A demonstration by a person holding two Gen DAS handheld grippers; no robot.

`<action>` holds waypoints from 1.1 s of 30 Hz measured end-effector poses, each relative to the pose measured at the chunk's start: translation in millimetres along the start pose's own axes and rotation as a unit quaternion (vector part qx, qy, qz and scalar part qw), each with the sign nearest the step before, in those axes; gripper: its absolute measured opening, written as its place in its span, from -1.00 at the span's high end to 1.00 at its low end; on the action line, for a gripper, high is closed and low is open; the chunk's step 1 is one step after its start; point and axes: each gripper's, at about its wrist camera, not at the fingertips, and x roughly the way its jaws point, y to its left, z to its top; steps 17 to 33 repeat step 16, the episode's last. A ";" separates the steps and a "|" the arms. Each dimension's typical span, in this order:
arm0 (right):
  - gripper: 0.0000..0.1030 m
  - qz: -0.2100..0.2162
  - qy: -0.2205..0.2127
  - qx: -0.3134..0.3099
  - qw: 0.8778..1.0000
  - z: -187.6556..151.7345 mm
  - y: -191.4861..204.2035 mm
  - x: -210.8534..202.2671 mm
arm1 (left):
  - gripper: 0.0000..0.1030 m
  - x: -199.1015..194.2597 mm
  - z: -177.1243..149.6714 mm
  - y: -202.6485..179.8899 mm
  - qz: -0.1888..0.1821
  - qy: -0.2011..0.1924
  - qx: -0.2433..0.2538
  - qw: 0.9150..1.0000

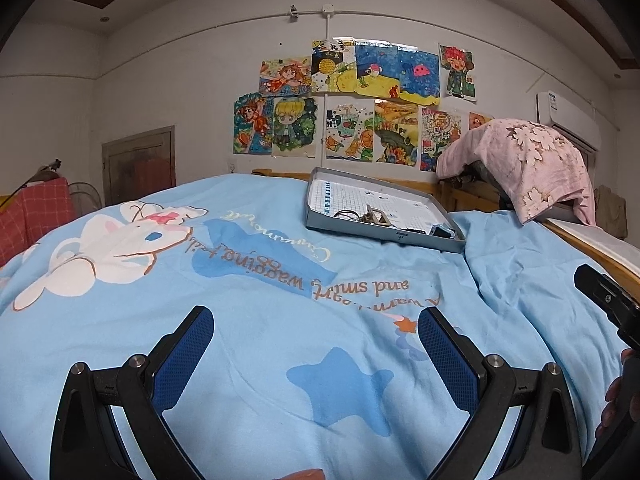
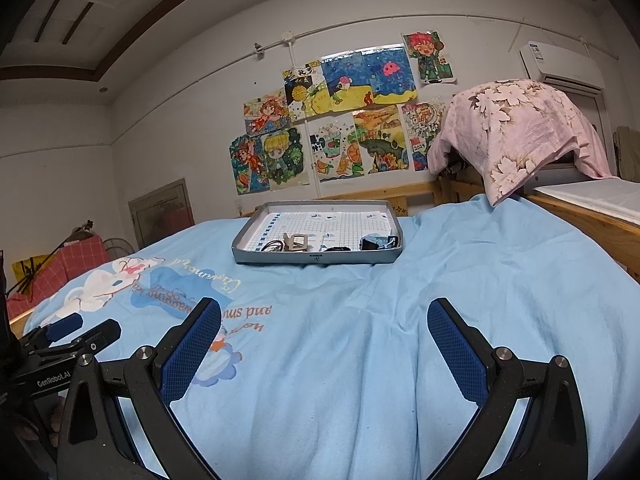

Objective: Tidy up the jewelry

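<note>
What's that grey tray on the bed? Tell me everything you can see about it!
The grey tray is a shallow rectangle with low raised walls, looking like metal or stiff card. It lies flat on the blue bedspread, far from both open grippers. Its floor is white paper with a blue grid. Small items cluster along its near wall: a beige clip, dark loops and a small black piece. Nothing else touches it.

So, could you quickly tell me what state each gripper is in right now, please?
Left gripper: open, holding nothing, above the blue bedspread.
Right gripper: open, holding nothing, short of the grey tray.
</note>
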 end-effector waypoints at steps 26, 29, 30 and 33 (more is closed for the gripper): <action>-0.97 -0.002 0.011 0.001 1.000 -1.7 -1.1 4.0 | -1.00 -2.7 1.6 3.9 0.001 0.001 0.002 1.000; -0.97 -0.002 0.011 0.001 1.000 -1.7 -1.1 4.0 | -1.00 -2.7 1.6 3.9 0.001 0.001 0.002 1.000; -0.97 -0.002 0.011 0.001 1.000 -1.7 -1.1 4.0 | -1.00 -2.7 1.6 3.9 0.001 0.001 0.002 1.000; -0.97 -0.002 0.011 0.001 1.000 -1.7 -1.1 4.0 | -1.00 -2.7 1.6 3.9 0.001 0.001 0.002 1.000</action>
